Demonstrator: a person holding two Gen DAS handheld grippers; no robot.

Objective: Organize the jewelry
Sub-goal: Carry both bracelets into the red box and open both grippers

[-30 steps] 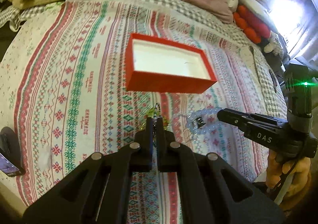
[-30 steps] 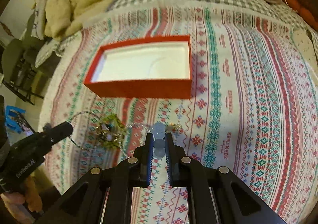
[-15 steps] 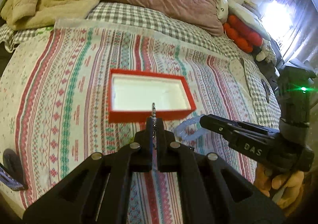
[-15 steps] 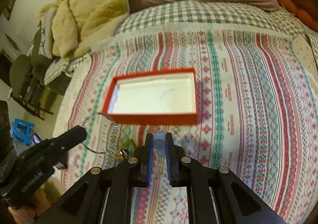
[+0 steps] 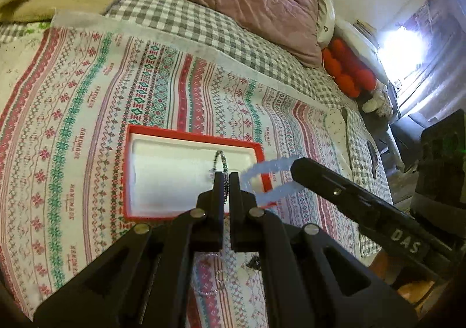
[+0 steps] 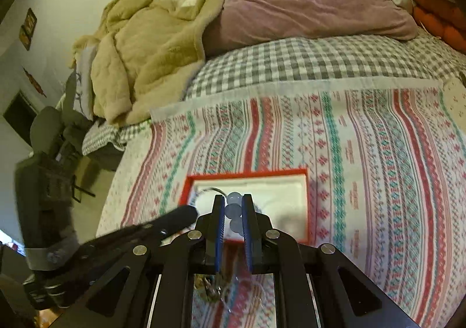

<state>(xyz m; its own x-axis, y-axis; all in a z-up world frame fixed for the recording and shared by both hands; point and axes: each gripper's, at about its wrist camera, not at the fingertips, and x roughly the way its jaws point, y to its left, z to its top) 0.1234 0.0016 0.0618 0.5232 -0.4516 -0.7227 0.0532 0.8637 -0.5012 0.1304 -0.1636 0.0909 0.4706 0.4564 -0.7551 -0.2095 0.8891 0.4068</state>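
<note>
Here, two tools over one red box: left clamps one chain, right clamps one bracelet, perhaps beaded.

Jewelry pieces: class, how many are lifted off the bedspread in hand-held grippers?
2. A dark beaded chain is pinched in the left hand-held gripper; a pale blue bead bracelet is clamped in the right hand-held gripper, both over the red box. More may lie hidden below.

- Left wrist cam sits behind its own fingers, angled down across the bed toward the pillows and a bright window at right.
- Right wrist cam does likewise, facing the pillows and wall.
- Both share the red box up close.
</note>
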